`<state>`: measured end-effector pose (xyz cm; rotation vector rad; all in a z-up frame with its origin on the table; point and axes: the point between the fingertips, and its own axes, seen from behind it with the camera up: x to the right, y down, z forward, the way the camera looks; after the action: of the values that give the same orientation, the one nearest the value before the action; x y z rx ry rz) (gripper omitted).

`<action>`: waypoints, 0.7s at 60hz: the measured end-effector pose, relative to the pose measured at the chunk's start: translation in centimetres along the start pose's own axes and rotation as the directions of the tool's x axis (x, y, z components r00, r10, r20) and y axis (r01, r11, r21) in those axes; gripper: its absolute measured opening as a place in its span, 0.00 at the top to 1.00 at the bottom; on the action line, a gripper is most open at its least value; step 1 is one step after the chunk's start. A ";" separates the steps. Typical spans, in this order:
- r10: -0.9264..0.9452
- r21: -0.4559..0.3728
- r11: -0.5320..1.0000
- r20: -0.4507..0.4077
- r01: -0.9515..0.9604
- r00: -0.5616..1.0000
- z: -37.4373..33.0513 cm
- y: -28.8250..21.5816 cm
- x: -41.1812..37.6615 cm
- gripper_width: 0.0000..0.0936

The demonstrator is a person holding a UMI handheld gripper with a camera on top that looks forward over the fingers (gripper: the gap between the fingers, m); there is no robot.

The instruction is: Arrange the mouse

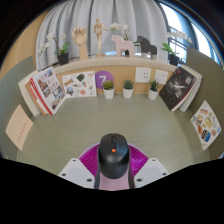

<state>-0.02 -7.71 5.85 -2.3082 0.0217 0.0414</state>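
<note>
The claw point(112, 172) points level across the tabletop point(90, 125), clamped on 1 mouse point(112, 157). Well beyond the mouse stand 3 pots point(127, 89).

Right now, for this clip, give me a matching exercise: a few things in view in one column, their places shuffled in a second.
Things:
1. mouse
2. purple disc
3. three small potted plants
4. wooden animal figures

Places:
A. on the shelf by the curtain
B. in a row across the table's far side
C. between the fingers of the hand-held gripper
D. behind the left pot, against the back

Pairs: 1-C, 2-D, 3-B, 4-A
</note>
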 end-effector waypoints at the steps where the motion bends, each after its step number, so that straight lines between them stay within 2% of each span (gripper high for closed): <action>1: -0.002 -0.012 1.000 -0.002 0.002 1.000 0.4 0.7 0.0 0.58; 9: 0.009 -0.089 0.996 -0.034 -0.012 0.999 2.4 5.3 0.4 0.58; 15: 0.028 -0.103 0.994 -0.042 -0.032 0.999 2.7 6.7 0.8 0.57; 21: -0.004 -0.094 0.996 -0.041 0.000 0.999 2.8 7.1 0.8 0.50; 27: 0.002 -0.123 0.992 -0.019 -0.004 1.000 2.7 7.4 0.6 0.42; 28: 0.007 -0.132 0.991 -0.014 -0.009 1.000 2.6 7.4 0.6 0.37; 29: 0.013 -0.139 0.990 -0.011 -0.014 1.000 2.4 7.4 0.6 0.28; 32: 0.022 -0.144 0.989 -0.008 -0.022 1.000 1.6 7.0 0.7 0.12; 42: 0.018 -0.060 0.998 0.012 -0.017 1.000 -3.9 2.5 1.9 0.08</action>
<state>1.93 -12.32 6.53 -2.3674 0.0347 0.0665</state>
